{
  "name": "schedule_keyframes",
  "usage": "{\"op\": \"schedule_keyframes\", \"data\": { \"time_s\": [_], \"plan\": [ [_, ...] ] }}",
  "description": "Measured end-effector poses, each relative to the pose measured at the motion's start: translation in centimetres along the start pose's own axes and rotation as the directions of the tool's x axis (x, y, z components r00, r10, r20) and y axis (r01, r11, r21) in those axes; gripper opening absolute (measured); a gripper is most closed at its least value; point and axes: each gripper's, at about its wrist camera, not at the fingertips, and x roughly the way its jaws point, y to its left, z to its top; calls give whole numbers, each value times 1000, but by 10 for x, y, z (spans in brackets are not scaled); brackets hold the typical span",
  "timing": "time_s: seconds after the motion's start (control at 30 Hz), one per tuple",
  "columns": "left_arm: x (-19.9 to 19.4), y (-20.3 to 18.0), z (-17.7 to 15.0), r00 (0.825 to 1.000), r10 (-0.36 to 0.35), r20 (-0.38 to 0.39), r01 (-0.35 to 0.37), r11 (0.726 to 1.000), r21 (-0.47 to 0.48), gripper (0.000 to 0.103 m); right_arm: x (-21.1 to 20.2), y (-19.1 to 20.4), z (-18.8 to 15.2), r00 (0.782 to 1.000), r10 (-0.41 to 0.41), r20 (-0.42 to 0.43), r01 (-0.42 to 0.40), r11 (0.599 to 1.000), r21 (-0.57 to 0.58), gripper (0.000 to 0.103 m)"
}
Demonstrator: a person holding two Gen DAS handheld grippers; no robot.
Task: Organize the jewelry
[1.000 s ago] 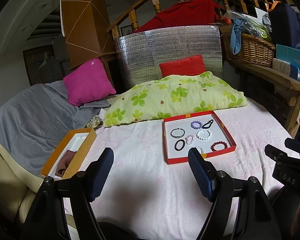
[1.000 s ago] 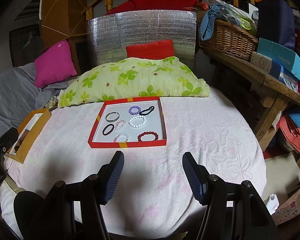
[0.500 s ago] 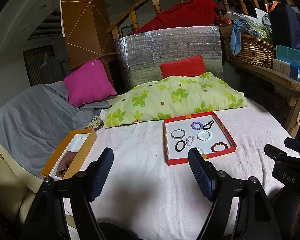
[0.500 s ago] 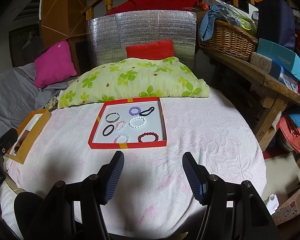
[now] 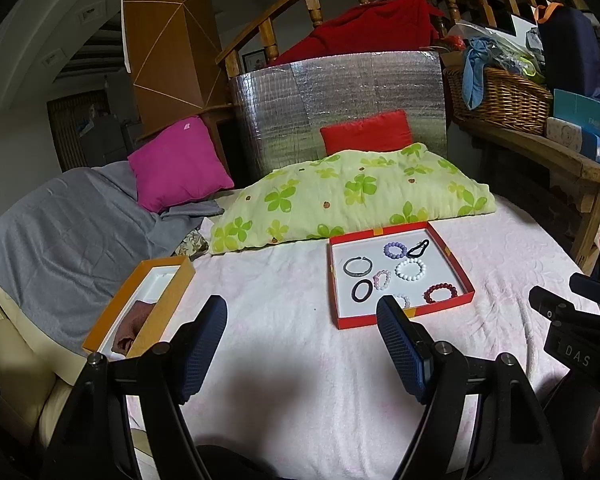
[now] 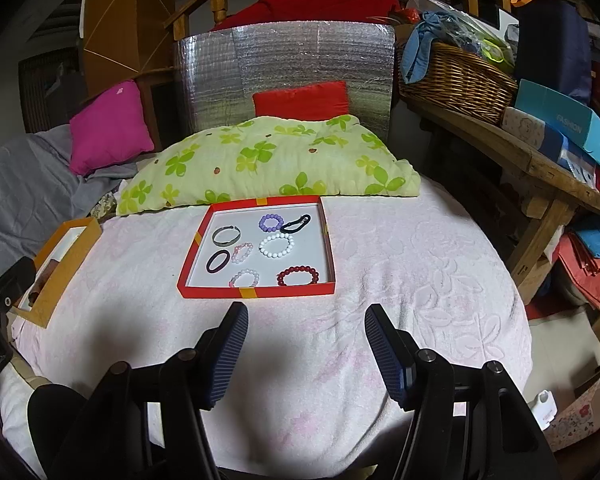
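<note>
A red tray [image 6: 256,292] with a white floor lies on the pink cloth and holds several bracelets and hair ties, among them a dark red bead bracelet [image 6: 298,275], a white one [image 6: 276,245] and a purple one [image 6: 270,222]. The tray also shows in the left wrist view [image 5: 400,314]. An orange box [image 5: 168,300] with a white lining lies to the left; it also shows in the right wrist view [image 6: 66,276]. My left gripper [image 5: 302,310] is open and empty, short of both. My right gripper [image 6: 306,316] is open and empty just before the tray's near rim.
A green flowered pillow [image 6: 268,168] lies behind the tray, with red and pink cushions and a silver panel [image 6: 284,64] further back. A wooden bench [image 6: 540,168] with a wicker basket and boxes stands on the right. A grey blanket [image 5: 68,216] covers the left.
</note>
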Motion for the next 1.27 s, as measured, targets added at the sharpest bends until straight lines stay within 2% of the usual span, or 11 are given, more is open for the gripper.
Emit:
{"op": "schedule_keyframes", "data": {
  "time_s": [1.03,1.17,1.27],
  "plan": [
    [1,2,-1,1000,-6,-3,6,1000,-4,78,1,7,-1,1000,-3,-2,3,1000,-10,65],
    [13,5,-3,999,-33,15,34,999,-18,78,9,6,3,1000,-6,-1,6,1000,-16,65],
    [50,3,-9,998,-40,-43,40,999,-7,78,29,-5,8,1000,-17,6,17,1000,2,65]
  ]
}}
